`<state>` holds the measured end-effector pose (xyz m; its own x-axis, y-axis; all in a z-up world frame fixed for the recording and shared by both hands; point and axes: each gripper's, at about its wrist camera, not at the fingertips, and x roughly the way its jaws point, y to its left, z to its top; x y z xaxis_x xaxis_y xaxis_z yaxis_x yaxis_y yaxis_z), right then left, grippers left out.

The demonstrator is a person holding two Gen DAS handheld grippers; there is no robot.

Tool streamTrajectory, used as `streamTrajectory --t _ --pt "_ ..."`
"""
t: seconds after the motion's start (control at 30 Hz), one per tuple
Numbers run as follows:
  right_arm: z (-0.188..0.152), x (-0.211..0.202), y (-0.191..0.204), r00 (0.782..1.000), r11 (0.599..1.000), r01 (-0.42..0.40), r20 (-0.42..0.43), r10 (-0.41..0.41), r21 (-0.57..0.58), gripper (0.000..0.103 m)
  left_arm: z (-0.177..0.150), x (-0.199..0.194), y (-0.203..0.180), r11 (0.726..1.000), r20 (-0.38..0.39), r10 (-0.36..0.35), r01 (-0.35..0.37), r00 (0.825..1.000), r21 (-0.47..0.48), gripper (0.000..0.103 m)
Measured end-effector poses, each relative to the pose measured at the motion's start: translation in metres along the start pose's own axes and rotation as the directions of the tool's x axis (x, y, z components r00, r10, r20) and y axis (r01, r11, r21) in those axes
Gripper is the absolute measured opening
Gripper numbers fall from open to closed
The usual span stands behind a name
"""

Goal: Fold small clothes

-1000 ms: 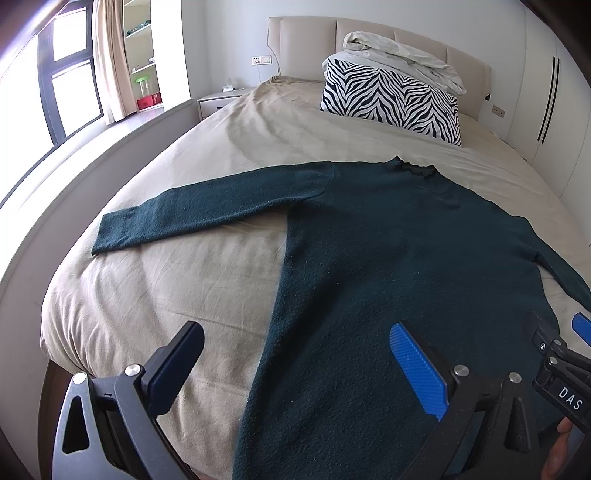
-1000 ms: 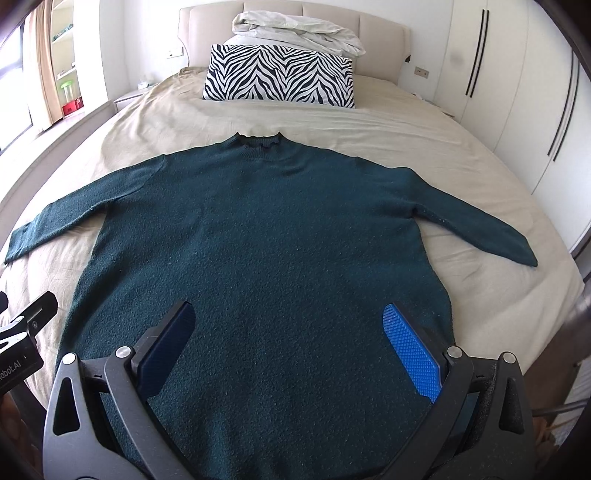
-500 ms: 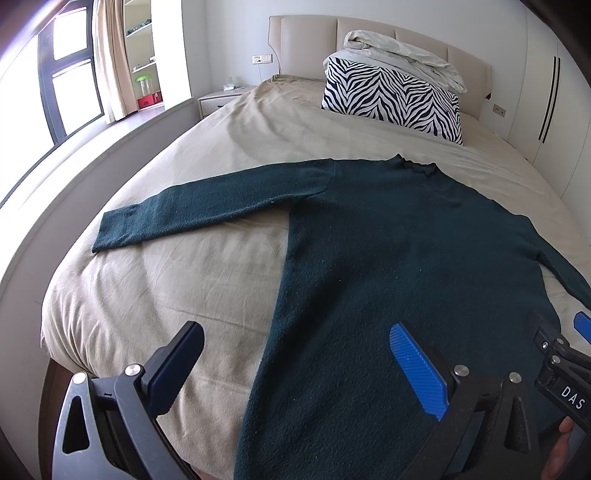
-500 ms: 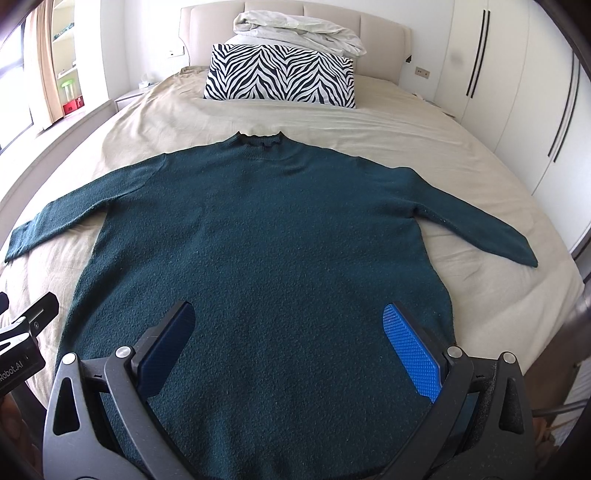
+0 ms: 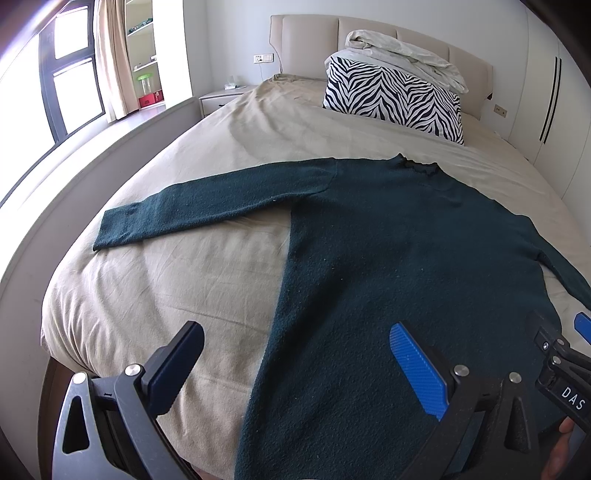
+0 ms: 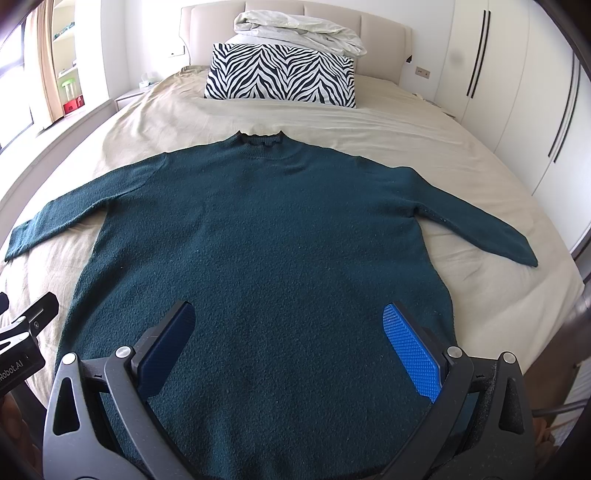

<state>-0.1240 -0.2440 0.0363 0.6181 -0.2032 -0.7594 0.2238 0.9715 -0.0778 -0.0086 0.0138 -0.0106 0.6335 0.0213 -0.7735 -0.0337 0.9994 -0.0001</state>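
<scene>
A dark teal knitted sweater [image 6: 266, 240] lies flat on the bed, collar toward the headboard, both sleeves spread outward. In the left wrist view the sweater [image 5: 399, 258] fills the right half, its left sleeve [image 5: 207, 206] stretched over the sheet. My left gripper [image 5: 295, 362] hovers open above the sweater's left hem edge, holding nothing. Over the middle of the hem my right gripper [image 6: 288, 343] is open and empty as well. Part of the right gripper [image 5: 561, 369] shows at the right edge of the left wrist view.
The bed has a beige sheet [image 5: 177, 280]. A zebra-striped pillow [image 6: 280, 75] with a folded white duvet [image 6: 299, 33] on it sits at the headboard. White wardrobes [image 6: 517, 96] stand on the right, a window [image 5: 70, 81] and nightstand [image 5: 221, 98] on the left.
Almost nothing differs: the left wrist view has shifted very slightly, and both grippers stay open above the sweater's hem.
</scene>
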Motion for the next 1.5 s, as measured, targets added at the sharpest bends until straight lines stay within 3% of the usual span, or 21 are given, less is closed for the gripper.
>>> streamTrajectory --t 1.5 --pt "-0.0031 0.0054 0.0085 1.000 1.000 0.003 -0.012 -0.003 -0.027 0.103 -0.0012 0.0002 0.0084 1.000 -0.011 0.002 -0.002 1.000 -0.023 0.103"
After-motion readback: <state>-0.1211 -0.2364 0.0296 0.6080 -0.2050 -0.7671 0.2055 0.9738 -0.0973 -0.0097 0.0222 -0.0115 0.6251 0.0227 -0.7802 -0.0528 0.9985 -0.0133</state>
